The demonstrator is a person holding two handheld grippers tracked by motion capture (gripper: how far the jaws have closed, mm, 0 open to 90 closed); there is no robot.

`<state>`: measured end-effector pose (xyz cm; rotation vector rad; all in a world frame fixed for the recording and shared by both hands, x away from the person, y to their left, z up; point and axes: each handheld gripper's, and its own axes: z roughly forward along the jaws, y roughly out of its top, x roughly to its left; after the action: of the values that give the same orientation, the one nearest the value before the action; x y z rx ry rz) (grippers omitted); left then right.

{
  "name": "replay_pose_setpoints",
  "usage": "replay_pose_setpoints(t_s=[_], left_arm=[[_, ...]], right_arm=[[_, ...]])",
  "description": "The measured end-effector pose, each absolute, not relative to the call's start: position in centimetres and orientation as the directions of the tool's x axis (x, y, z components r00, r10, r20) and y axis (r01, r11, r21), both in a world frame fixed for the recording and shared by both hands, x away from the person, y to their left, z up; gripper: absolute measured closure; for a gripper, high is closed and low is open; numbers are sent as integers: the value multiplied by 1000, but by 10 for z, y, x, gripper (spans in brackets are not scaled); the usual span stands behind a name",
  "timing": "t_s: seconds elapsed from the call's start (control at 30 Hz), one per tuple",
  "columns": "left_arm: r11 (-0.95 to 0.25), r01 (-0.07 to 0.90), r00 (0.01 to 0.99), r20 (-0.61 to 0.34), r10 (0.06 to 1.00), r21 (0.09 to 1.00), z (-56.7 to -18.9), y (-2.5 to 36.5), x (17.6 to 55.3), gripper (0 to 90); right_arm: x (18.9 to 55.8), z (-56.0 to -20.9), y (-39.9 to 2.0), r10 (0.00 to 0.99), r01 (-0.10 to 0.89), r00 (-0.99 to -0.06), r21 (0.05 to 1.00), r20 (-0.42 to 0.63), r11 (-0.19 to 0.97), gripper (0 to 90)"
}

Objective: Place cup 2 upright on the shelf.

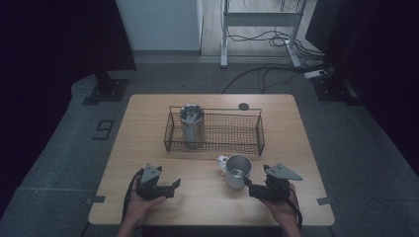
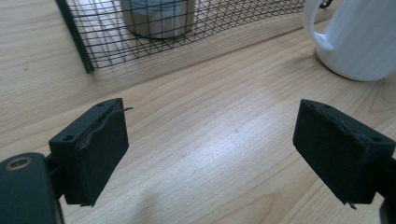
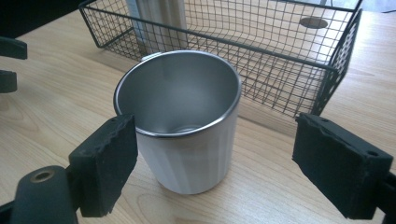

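High view: both jaws released; mug (image 1: 237,171) just beside basket's (image 1: 214,148) front edge.

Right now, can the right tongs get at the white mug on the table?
Probably yes. The right tongs stand open just short of the white mug, jaws wider than its body, bare table between. The wire basket sits behind, out of the way.

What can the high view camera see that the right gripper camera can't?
High view: both hands, the left gripper and right gripper, the table's edges and the floor.

Right gripper view: the mug's shiny steel inside up close, between its own open jaws.

Both: the mug, the wire basket and the steel tumbler standing in it.
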<state>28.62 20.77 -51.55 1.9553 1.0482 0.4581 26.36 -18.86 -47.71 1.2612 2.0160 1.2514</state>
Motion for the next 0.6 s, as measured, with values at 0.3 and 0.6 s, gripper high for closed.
replay_pose_setpoints(t_s=[0.3,0.6], left_arm=[[-306,496,595,-62,801,813,-518,203,283,105],[-296,490,594,-66,802,820,-516,204,281,105]], right_arm=[[269,-478,-175,867,463,-494,865,70,195,130],[272,-478,-161,860,460,-508,859,44,227,125]])
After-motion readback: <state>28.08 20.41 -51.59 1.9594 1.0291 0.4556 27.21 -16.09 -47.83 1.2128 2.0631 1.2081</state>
